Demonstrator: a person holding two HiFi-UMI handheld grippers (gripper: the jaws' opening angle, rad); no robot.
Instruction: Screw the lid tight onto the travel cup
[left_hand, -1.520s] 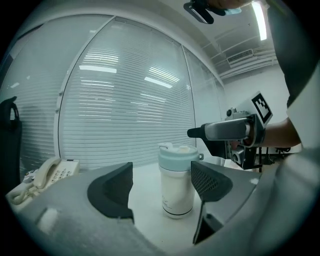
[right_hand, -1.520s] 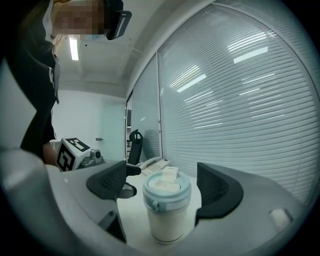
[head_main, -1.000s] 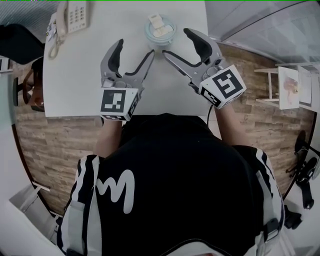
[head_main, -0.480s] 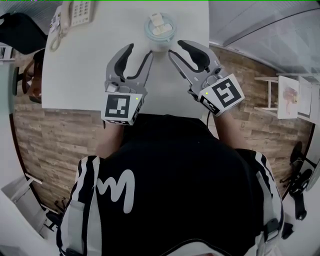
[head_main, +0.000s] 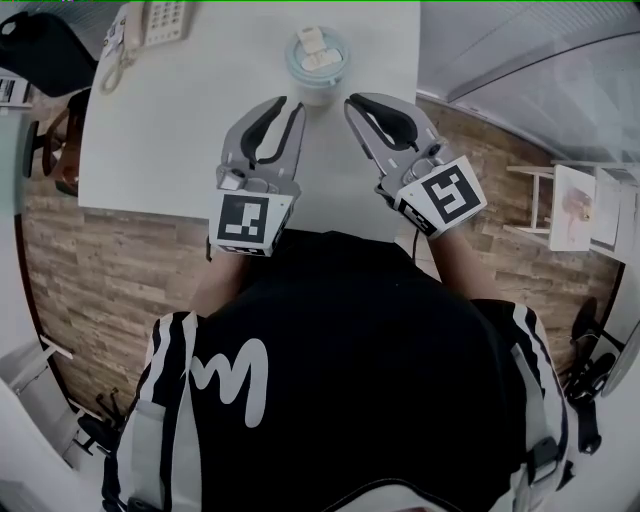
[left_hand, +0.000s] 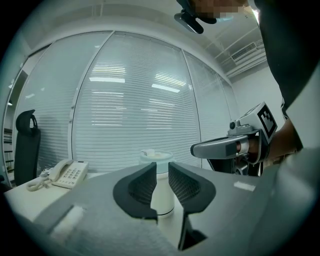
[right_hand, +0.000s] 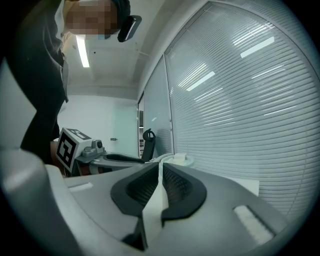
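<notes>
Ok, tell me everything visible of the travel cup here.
The travel cup is a pale, plastic-looking tumbler standing upright on the white table, near its far edge. Its lid, translucent light blue with a white flip tab on top, sits in place. Only the table appears to touch it.

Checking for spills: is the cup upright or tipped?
Upright: the cup stands on its base on the table, lid on top.

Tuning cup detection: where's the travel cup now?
Head view, top centre: the travel cup stands near the far edge of the white table, to the right of the telephone.
</notes>
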